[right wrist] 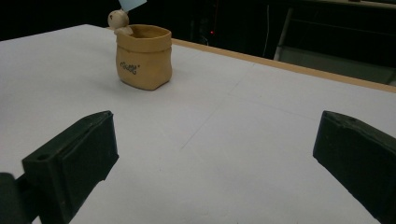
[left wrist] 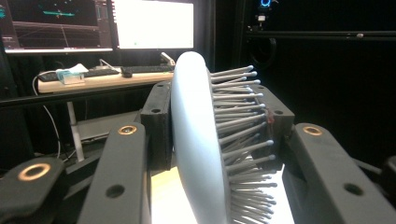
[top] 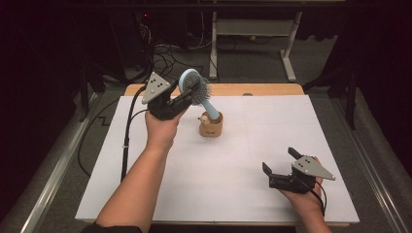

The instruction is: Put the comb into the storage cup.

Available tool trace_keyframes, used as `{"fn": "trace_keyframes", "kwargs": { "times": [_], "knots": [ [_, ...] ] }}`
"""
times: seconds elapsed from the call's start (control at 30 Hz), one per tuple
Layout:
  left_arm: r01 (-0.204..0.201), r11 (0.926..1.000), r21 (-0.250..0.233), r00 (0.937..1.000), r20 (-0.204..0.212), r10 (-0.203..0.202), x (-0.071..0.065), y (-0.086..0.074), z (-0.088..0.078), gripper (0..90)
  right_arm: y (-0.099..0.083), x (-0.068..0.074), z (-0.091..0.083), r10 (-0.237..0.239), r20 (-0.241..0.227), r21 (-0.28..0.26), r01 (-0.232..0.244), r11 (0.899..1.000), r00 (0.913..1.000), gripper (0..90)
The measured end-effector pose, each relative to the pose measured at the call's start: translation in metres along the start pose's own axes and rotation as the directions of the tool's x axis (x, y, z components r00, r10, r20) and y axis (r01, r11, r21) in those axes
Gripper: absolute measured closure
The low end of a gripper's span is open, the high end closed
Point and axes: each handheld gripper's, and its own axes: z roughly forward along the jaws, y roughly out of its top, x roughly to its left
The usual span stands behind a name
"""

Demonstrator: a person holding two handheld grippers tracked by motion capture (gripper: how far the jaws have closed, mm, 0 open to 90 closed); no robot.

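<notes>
1. Two grippers work over the white table (top: 243, 194).
2. Left gripper (top: 187, 94) is clamped on the head of the blue brush (top: 194, 87), one jaw on its back, one on the bristles.
3. Brush tilts, handle end down in the tan pot (top: 211, 125) mid-table.
4. Right gripper (top: 281, 160) rests near the front right, jaws wide apart, nothing between them.

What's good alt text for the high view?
The left tongs clamp a light blue hairbrush by its head, its handle reaching into a tan pot. The right tongs rest open on the white table.
</notes>
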Motion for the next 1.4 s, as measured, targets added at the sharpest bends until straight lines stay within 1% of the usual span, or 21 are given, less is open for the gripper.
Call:
{"fn": "trace_keyframes", "kwargs": {
  "times": [0.4, 0.57, 1.17, 1.4],
  "knots": [
    [0.024, 0.9993, 0.029, 0.9996, -0.013, -0.023, 0.007, -0.009, 0.017, 57.3, 0.001, -0.001, 0.000, -0.002, 0.002, -0.002, 0.002, 1.000, 1.0000, 0.2],
    [0.026, 0.9988, 0.042, 0.9994, -0.022, -0.025, 0.010, -0.013, 0.021, 57.3, 0.001, -0.002, 0.000, 0.001, 0.002, -0.004, -0.001, 1.000, 1.0000, 0.2],
    [0.049, 0.9963, 0.071, 0.9982, -0.039, -0.046, 0.014, -0.030, 0.034, 57.3, 0.000, -0.003, 0.000, 0.006, 0.002, -0.007, -0.006, 1.000, 1.0000, 0.2],
    [0.059, 0.9946, 0.085, 0.9977, -0.039, -0.056, 0.017, -0.037, 0.037, 57.3, 0.000, -0.003, 0.000, 0.008, 0.004, -0.007, -0.008, 1.000, 1.0000, 0.2]
  ]
}}
